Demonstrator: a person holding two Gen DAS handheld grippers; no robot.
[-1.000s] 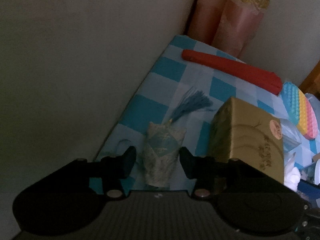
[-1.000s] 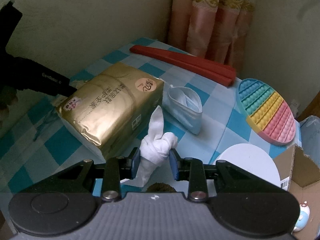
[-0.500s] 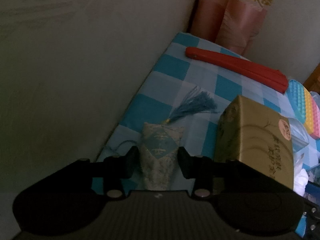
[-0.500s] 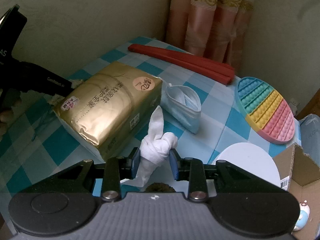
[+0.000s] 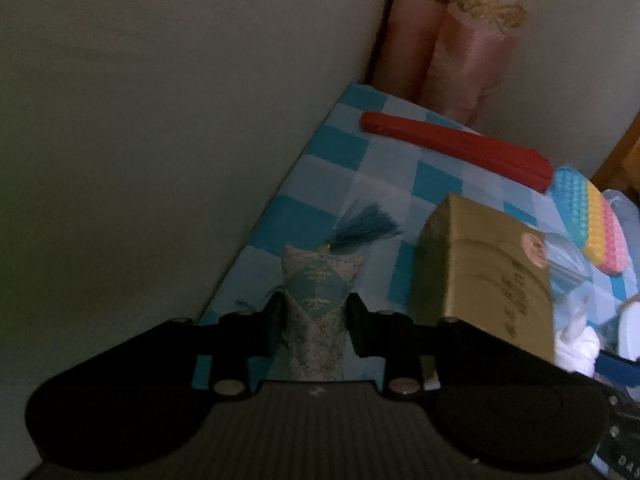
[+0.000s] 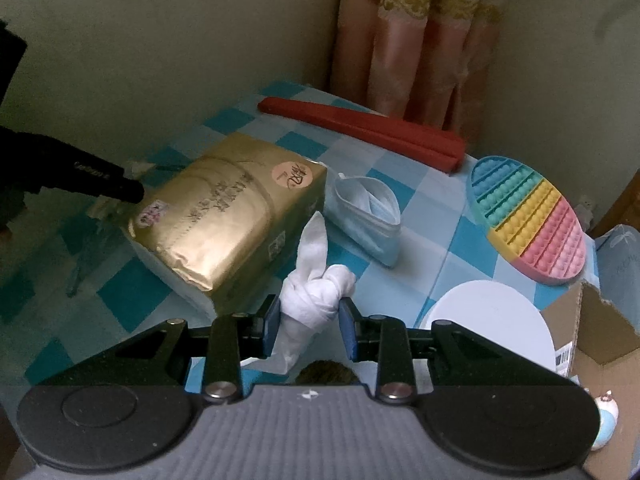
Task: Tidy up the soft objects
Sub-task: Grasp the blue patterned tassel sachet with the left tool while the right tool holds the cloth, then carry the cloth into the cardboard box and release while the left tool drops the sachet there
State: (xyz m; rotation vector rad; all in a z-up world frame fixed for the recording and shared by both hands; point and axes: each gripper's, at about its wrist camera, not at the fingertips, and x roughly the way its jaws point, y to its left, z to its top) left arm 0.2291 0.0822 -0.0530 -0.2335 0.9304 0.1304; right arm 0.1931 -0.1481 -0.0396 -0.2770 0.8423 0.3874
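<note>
Left wrist view: the left gripper [image 5: 314, 330] is closed on a patterned sachet [image 5: 318, 308] with a blue tassel [image 5: 362, 228], at the worktop's [image 5: 380, 164] left edge by the wall. Right wrist view: the right gripper [image 6: 308, 326] is clamped on a knotted white cloth [image 6: 314, 292], near a gold tissue pack [image 6: 228, 216]. A face mask [image 6: 370, 216] is seen just beyond, and a rainbow pop toy [image 6: 528, 220] to the right.

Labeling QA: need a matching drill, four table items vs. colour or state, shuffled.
Items:
1. tasselled sachet
2. knotted white cloth
3. tissue pack
4. face mask

Descriptions:
A. gold wrapper
B. between the right claw's fingers
C. light blue, lying beside the pack
D. between the left claw's fingers

Pairs: 1-D, 2-B, 3-A, 4-C
</note>
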